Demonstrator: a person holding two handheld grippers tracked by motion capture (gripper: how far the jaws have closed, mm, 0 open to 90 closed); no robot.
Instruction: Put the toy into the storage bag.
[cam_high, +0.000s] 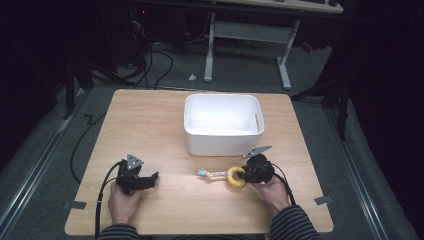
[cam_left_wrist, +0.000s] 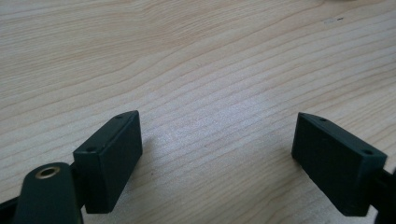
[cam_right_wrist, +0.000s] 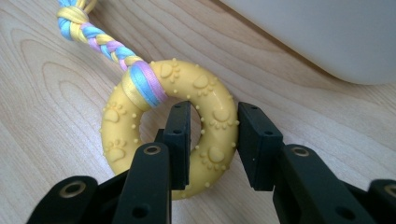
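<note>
Paw-prints and small bumps on the yellow ring (cam_right_wrist: 196, 121) show in the right gripper view, along with the pink, blue and yellow strands of the braid (cam_right_wrist: 105, 39) knotted through it at the upper left; in the high view the ring (cam_high: 235, 176) is a plain yellow loop with the braid (cam_high: 212, 174) trailing left. The right gripper (cam_right_wrist: 214, 140) has one jaw through the ring's hole and the other outside, both touching its right side, so it grasps the ring. In the high view the right gripper (cam_high: 248, 173) sits lower right of centre, just below the white bin (cam_high: 222, 142), with the right hand (cam_high: 272, 189) behind it. The left gripper (cam_high: 150, 178) lies at the lower left, well apart from the ring, left hand (cam_high: 123, 201) wrapped around it. In the left gripper view the left gripper (cam_left_wrist: 217, 154) is released, jaws spread wide over the bare table (cam_left_wrist: 196, 60).
</note>
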